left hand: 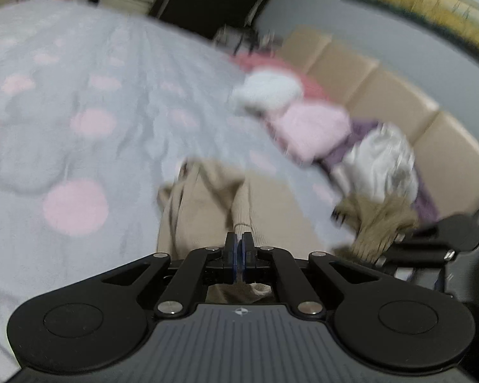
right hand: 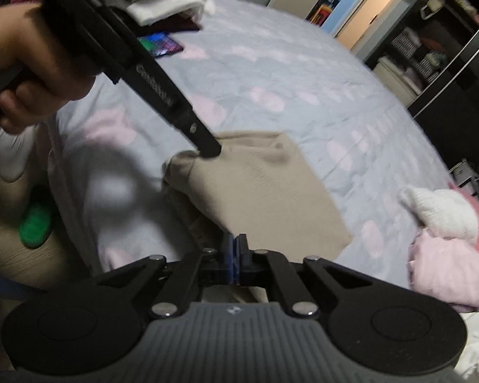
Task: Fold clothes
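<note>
Both grippers clamped tight on the beige sweater (right hand: 258,185): left gripper (left hand: 239,249) pinching a ribbed cuff, right gripper (right hand: 236,250) pinching the near edge. Sweater spread half-folded on the polka-dot bedspread (right hand: 287,73), with a heap of pink and white clothes (right hand: 444,239) off to the right.

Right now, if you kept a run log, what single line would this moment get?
task: fold clothes | left gripper: shut on beige garment | right gripper: shut on same garment | surface: bed cover | unfolded pile waiting
</note>
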The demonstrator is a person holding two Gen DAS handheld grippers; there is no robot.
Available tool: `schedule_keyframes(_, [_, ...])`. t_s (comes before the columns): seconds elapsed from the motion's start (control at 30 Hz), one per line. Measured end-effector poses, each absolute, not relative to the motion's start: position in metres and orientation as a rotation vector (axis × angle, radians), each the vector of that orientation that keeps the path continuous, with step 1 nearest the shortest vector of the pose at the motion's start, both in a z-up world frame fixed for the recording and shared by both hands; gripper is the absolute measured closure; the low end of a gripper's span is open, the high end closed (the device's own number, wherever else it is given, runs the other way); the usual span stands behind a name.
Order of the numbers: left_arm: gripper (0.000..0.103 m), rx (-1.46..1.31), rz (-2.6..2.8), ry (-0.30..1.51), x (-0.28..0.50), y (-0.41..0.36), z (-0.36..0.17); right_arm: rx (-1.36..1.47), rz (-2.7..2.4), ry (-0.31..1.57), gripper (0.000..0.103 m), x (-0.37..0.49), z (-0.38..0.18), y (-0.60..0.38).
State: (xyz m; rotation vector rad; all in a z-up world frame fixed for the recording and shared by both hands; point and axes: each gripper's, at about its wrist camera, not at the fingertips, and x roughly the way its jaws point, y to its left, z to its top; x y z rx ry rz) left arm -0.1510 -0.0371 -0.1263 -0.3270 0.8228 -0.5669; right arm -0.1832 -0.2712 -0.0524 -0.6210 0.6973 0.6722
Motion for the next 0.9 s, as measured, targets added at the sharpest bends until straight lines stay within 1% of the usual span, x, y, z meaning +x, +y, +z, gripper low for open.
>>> schedule_keyframes(0.03, [0.102, -0.324, -0.565, 0.836, -0.151, -0.037, -0.130, -0.588, 0.671, 0.704, 0.097, -0.181, -0.050, -0.273])
schedule_keyframes(0.1, [0.102, -0.307, -0.556, 0.845, -0.153, -0.036, -0.131, -0.521, 0.669, 0.716, 0.095, -0.177, -0.045, -0.277])
schedule_keyframes(0.13, [0.102, -0.288, -0.545, 0.839, -0.155, -0.036, -0.129, -0.488, 0.668, 0.722, 0.093, -0.175, -0.043, -0.279])
schedule_keyframes(0.23, [0.102, -0.281, -0.506, 0.822, -0.154, -0.030, -0.123, -0.387, 0.663, 0.739, 0.073, -0.168, -0.035, -0.286])
schedule_keyframes(0.27, [0.102, -0.300, -0.500, 0.812, -0.153, -0.026, -0.122, -0.348, 0.656, 0.741, 0.072, -0.165, -0.033, -0.287])
schedule_keyframes(0.37, [0.102, -0.322, -0.487, 0.792, -0.149, -0.021, -0.116, -0.224, 0.576, 0.735, 0.072, -0.142, -0.031, -0.285])
schedule_keyframes(0.43, [0.102, -0.323, -0.484, 0.790, -0.146, -0.021, -0.114, -0.189, 0.533, 0.742, 0.074, -0.127, -0.038, -0.278])
schedule_keyframes(0.47, [0.102, -0.324, -0.481, 0.789, -0.145, -0.021, -0.113, -0.179, 0.518, 0.741, 0.076, -0.121, -0.044, -0.273])
schedule_keyframes(0.57, [0.102, -0.323, -0.480, 0.796, -0.145, -0.021, -0.114, -0.157, 0.510, 0.740, 0.077, -0.107, -0.061, -0.260])
schedule_keyframes(0.7, [0.102, -0.325, -0.466, 0.811, -0.145, -0.015, -0.120, -0.242, 0.523, 0.726, 0.078, -0.109, -0.094, -0.237])
schedule_keyframes(0.8, [0.102, -0.341, -0.454, 0.812, -0.142, -0.009, -0.122, -0.305, 0.517, 0.681, 0.079, -0.117, -0.099, -0.231])
schedule_keyframes(0.83, [0.102, -0.348, -0.451, 0.808, -0.141, -0.008, -0.122, -0.290, 0.512, 0.693, 0.077, -0.115, -0.094, -0.235])
schedule_keyframes(0.9, [0.102, -0.358, -0.449, 0.804, -0.136, -0.008, -0.121, -0.233, 0.492, 0.714, 0.058, -0.109, -0.082, -0.246])
